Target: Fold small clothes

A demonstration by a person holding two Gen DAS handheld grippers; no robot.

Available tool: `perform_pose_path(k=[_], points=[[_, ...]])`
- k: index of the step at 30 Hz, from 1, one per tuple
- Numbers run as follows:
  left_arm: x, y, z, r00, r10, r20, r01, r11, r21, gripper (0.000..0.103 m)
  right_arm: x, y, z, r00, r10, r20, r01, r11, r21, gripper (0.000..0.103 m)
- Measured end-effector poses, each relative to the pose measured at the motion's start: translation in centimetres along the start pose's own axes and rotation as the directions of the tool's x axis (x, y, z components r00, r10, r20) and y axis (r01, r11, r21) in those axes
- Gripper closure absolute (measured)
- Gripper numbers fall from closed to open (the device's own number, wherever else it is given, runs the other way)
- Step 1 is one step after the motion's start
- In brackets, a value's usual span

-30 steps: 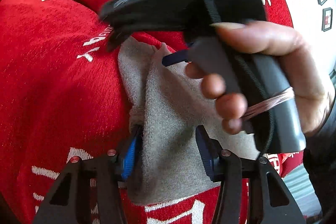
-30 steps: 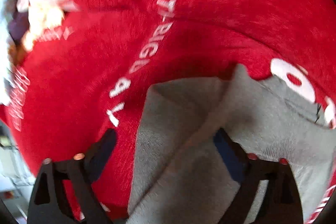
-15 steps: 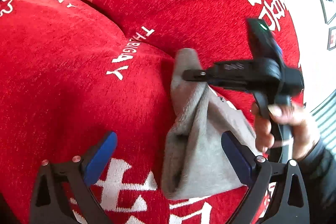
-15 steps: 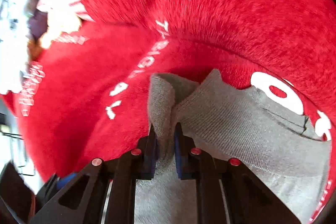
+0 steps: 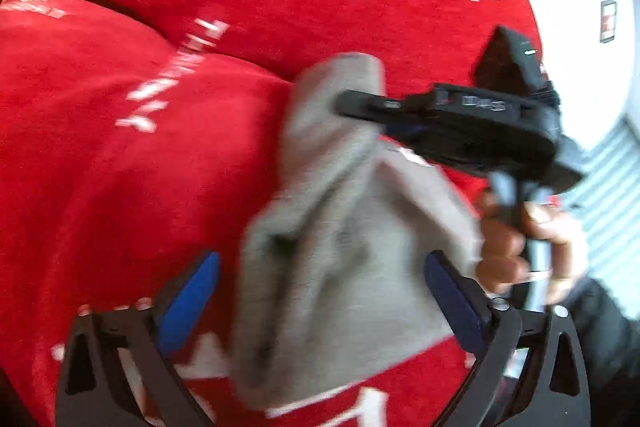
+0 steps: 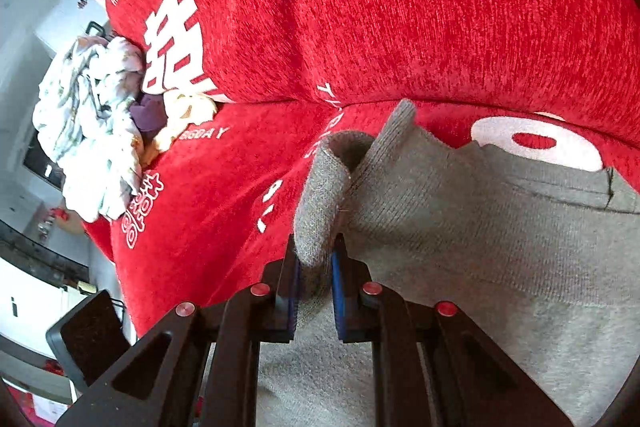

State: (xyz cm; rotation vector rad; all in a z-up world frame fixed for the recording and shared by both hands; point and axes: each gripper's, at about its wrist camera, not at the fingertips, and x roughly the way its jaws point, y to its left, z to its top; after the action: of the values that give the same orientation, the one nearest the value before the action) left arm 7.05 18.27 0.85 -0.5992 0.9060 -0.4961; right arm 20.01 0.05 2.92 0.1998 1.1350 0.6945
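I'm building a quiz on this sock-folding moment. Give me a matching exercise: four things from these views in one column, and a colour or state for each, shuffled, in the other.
Things:
1. sock
2. left gripper
3. right gripper
4. sofa cover

States:
A. red with white lettering
B. jaws pinched on grey fabric
C. grey, partly lifted
D. jaws apart, pads clear of the fabric, just been closing

Pairs: 1-C, 2-D, 3-B, 4-A

The right gripper was seen clamped on a fold of the grey garment. The left gripper was held apart, its jaws having just been narrowing, pads clear of the cloth.
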Motion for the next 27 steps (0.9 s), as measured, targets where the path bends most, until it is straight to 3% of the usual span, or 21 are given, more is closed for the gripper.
perform_pose_path(k=[1, 2, 7, 10, 12, 13, 14, 17, 22, 27], points=[[0.6, -0.3, 0.0, 0.999, 0.000, -0.041, 0.001, 1.000, 0.006, 0.072, 0.0, -0.2, 0.0, 1.000, 0.010, 0.004, -0.010, 1.000, 0.012, 0.088], [1.0, -0.2, 0.0, 0.998, 0.022, -0.066, -0.022, 1.000, 0.003, 0.078, -0.1, -0.5, -0.1, 1.000, 0.014, 0.007, -0.014, 1.000, 0.022, 0.088], [0.5, -1.4, -0.3, 0.996, 0.086, -0.029, -0.086, 0.996, -0.003, 0.084, -0.5, -0.5, 0.0, 1.000, -0.001, 0.004, 0.001, 1.000, 0.000, 0.088], [0.6, -3.4, -0.8, 0.979, 0.206, -0.005, -0.205, 0.976, 0.074, 0.084, -0.5, -0.3, 0.4, 0.999, -0.020, -0.032, 0.019, 1.000, -0.014, 0.081], [0.4, -4.3, -1.0, 0.966, 0.260, 0.009, -0.259, 0.959, 0.111, 0.084, -0.6, -0.6, 0.6, 0.998, -0.032, -0.051, 0.033, 0.999, 0.012, 0.067], [0.4, -4.8, -1.0, 0.961, 0.278, 0.012, -0.277, 0.953, 0.119, 0.084, -0.7, -0.9, 0.8, 0.998, -0.029, -0.060, 0.031, 0.999, 0.035, 0.045], [0.4, -5.1, -1.0, 0.958, 0.288, 0.008, -0.286, 0.949, 0.131, 0.084, -0.8, -1.1, 0.8, 0.998, -0.033, -0.060, 0.036, 0.998, 0.049, 0.030], [0.4, -5.7, -0.8, 0.950, 0.312, 0.013, -0.311, 0.939, 0.147, 0.084, -0.4, -1.0, 1.4, 0.996, -0.056, -0.067, 0.060, 0.996, 0.061, 0.028], [0.9, -6.7, -0.7, 0.931, 0.365, 0.019, -0.362, 0.912, 0.192, 0.084, 2.7, -0.3, 3.0, 0.984, 0.008, -0.179, 0.017, 0.990, 0.137, 0.028], [1.3, -7.9, -1.1, 0.912, 0.409, 0.040, -0.407, 0.883, 0.235, 0.084, 6.1, 3.0, 3.7, 0.949, -0.104, -0.297, 0.117, 0.993, 0.025, 0.027]])
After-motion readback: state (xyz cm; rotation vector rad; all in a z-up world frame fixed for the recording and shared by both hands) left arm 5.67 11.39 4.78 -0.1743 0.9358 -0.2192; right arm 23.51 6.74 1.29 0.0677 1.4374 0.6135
